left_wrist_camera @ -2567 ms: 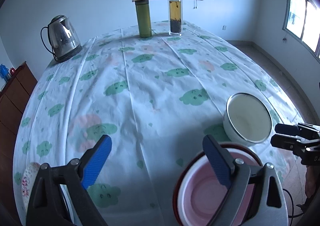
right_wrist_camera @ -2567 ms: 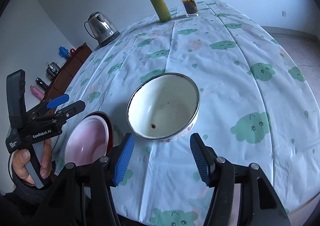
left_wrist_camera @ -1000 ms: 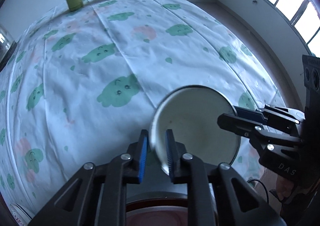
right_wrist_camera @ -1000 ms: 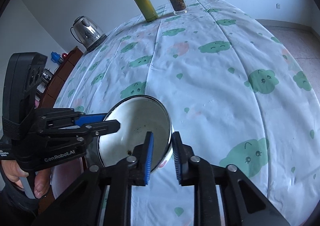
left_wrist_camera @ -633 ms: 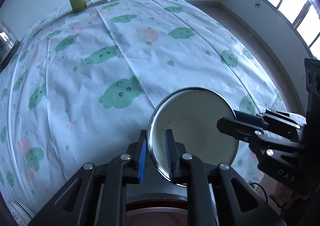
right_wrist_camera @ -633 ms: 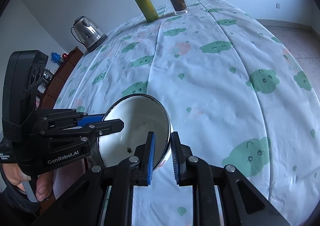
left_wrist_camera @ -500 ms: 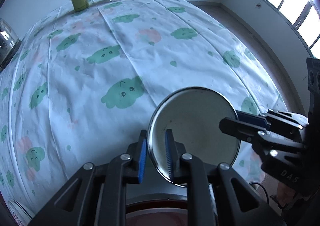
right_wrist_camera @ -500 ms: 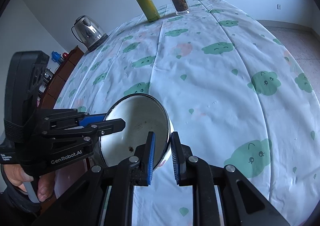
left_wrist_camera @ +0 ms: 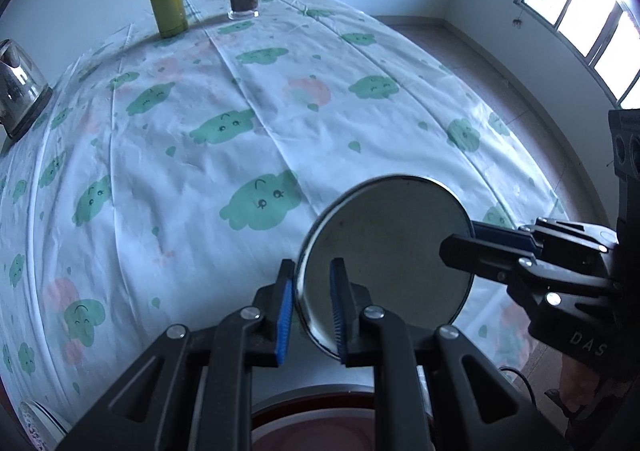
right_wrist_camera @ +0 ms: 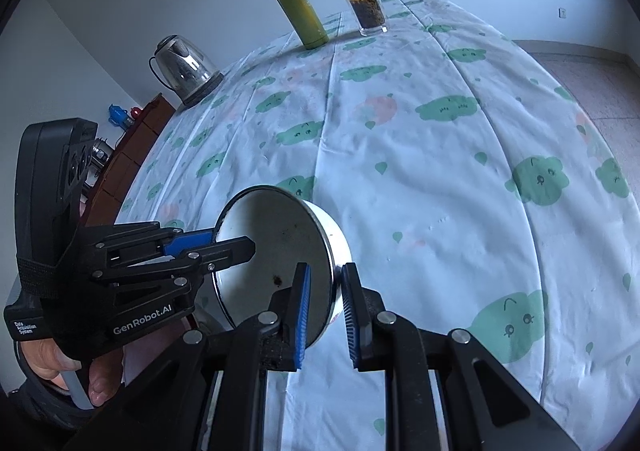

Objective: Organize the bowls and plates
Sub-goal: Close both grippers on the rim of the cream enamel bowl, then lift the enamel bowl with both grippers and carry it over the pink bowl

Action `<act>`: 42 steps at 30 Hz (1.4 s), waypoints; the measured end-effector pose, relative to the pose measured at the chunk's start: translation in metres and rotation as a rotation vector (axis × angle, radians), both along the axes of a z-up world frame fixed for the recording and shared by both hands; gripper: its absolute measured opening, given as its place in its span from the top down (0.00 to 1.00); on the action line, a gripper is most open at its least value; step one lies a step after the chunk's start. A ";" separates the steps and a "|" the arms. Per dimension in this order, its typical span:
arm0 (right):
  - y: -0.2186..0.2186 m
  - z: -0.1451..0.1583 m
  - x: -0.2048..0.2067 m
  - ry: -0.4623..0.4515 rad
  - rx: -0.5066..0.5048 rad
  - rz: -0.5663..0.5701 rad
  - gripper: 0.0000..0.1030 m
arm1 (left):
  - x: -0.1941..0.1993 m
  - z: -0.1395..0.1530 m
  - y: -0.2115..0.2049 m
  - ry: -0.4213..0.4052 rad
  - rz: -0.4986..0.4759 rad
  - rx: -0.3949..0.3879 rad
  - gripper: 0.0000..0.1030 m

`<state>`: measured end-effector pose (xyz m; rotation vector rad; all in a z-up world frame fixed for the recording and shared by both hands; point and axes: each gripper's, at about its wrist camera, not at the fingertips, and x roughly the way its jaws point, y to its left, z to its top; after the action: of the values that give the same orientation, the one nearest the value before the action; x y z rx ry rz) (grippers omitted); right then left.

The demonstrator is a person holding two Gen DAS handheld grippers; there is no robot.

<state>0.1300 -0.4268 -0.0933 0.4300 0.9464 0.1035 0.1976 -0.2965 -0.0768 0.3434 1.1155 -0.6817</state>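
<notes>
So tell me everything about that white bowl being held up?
The round white enamel-looking bowl has a thin dark metallic rim and a small pinkish print low on its outer wall. Dark specks dot its inside. It is tilted steeply, its opening turned toward the left tongs, apparently raised off the cloud-print tablecloth. Both tongs pinch its rim on opposite sides, the right tongs with one finger inside and one outside.

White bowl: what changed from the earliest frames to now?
Both grippers closed on the white bowl's rim, left gripper and right gripper on opposite sides, and tipped it up off the tablecloth. The kettle and two bottles stayed put.
</notes>
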 end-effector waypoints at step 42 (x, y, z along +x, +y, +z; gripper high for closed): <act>0.059 0.071 -0.036 -0.068 -0.043 0.119 0.83 | -0.048 0.066 0.070 -0.134 0.041 -0.084 0.85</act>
<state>0.0942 -0.3676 -0.0225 0.3284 0.9053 0.2037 0.1492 -0.2267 -0.0112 0.2893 0.9613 -0.6580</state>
